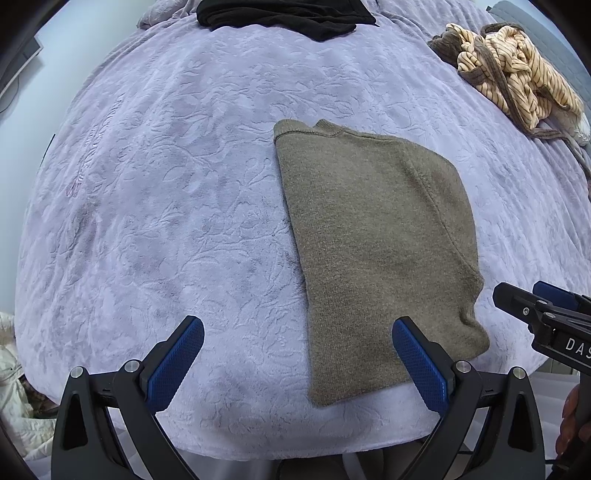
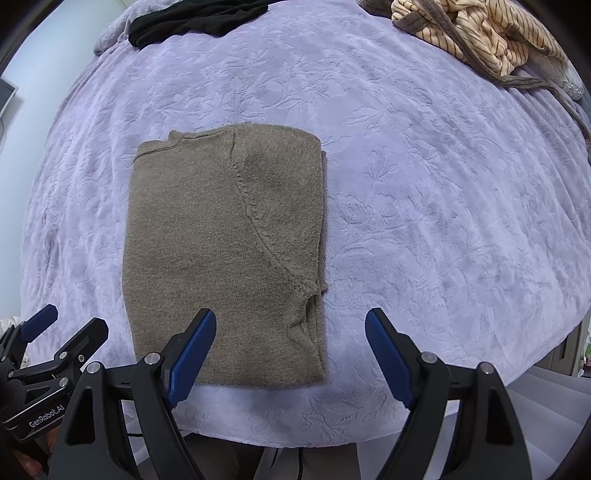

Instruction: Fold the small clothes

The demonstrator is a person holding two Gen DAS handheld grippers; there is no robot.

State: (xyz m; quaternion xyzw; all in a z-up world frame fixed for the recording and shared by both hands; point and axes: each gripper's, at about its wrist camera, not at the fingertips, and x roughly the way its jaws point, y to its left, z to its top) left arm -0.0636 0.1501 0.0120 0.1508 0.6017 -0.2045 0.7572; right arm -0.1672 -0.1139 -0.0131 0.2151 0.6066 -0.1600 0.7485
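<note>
An olive-brown knit sweater (image 1: 373,236) (image 2: 225,243) lies folded into a narrow rectangle on the lilac bedspread, collar at the far end. My left gripper (image 1: 297,326) hangs open above its near left corner, nothing between the blue pads. My right gripper (image 2: 290,319) hangs open above the sweater's near right corner, also with nothing in it. Each gripper shows at the edge of the other's view: the right gripper (image 1: 535,299) at the right edge, the left gripper (image 2: 74,319) at the left edge.
The embossed lilac bedspread (image 1: 166,192) (image 2: 443,203) covers the bed. A black garment (image 1: 284,16) (image 2: 192,18) lies at the far edge. A crumpled cream striped garment with brown trim (image 1: 517,70) (image 2: 480,33) sits far right. The bed's near edge runs under the grippers.
</note>
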